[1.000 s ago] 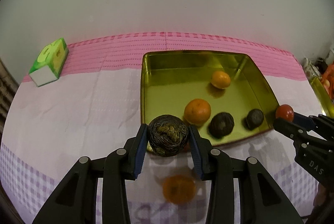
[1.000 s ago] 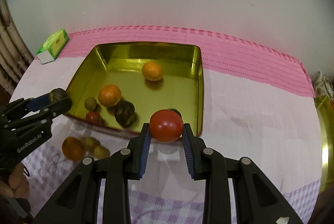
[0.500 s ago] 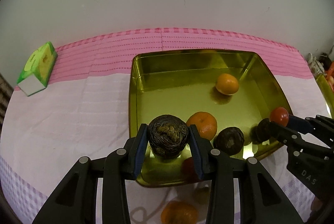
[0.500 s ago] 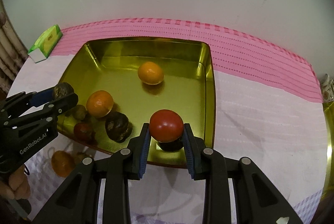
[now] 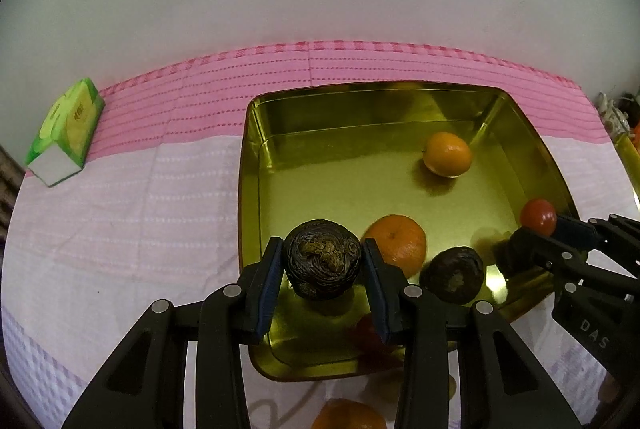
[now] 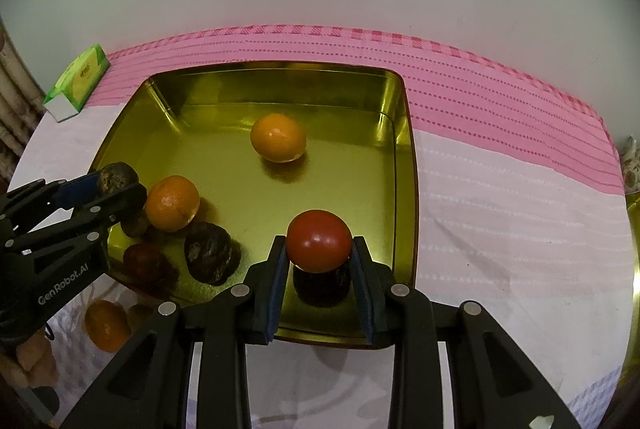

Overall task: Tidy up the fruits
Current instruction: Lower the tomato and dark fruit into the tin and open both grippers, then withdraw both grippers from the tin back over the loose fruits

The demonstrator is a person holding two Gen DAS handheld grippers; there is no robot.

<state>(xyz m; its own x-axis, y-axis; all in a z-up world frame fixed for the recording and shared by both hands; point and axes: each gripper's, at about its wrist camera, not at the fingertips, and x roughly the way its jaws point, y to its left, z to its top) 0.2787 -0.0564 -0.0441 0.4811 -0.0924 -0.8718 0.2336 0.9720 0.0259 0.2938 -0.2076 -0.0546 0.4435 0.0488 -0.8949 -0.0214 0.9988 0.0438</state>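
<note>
A gold metal tray sits on the pink cloth. My left gripper is shut on a dark wrinkled fruit over the tray's near left part. My right gripper is shut on a red tomato over the tray's near right part; the tomato also shows in the left wrist view. In the tray lie two oranges, a dark wrinkled fruit and a small dark red fruit.
A green tissue box stands at the far left by the wall. An orange lies on the cloth in front of the tray. Another gold container edge is at the far right.
Both grippers have moved forward with their fruits, from the tray's front edge to over its inside. The tray looks closer and larger in both views.
</note>
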